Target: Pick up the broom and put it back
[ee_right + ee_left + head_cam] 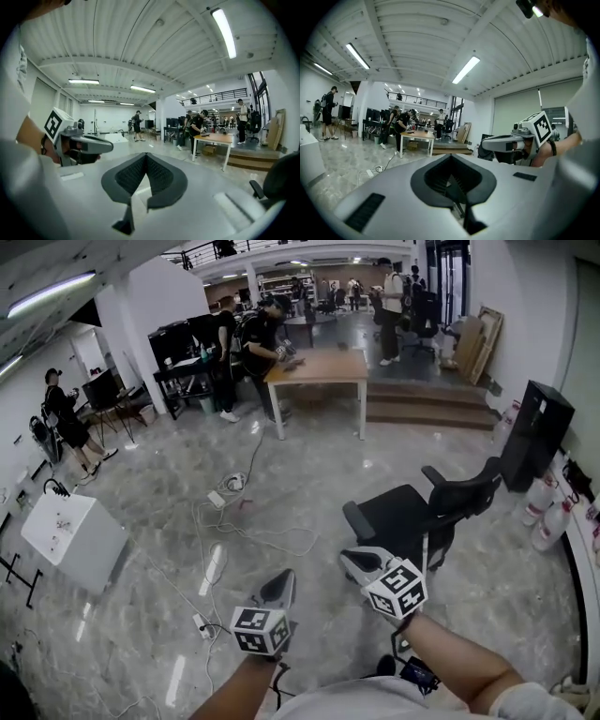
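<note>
No broom shows in any view. In the head view my left gripper [284, 576] and my right gripper [345, 561] are held up side by side in front of me, above the marble floor, pointing roughly level into the room. The left gripper's [451, 157] dark ribbed pads meet at the tip with nothing between them. The right gripper's [146, 155] pads are likewise pressed together and empty. Each gripper view also catches the other gripper beside it, the right gripper [487, 144] and the left gripper [108, 146], each with its marker cube.
A black office chair [422, 512] stands just ahead on the right. A white box [75, 535] sits at the left. Cables and a power strip [217, 499] trail over the floor. Farther off are a wooden table [319, 367] with people around it, steps, and a black cabinet [534, 432].
</note>
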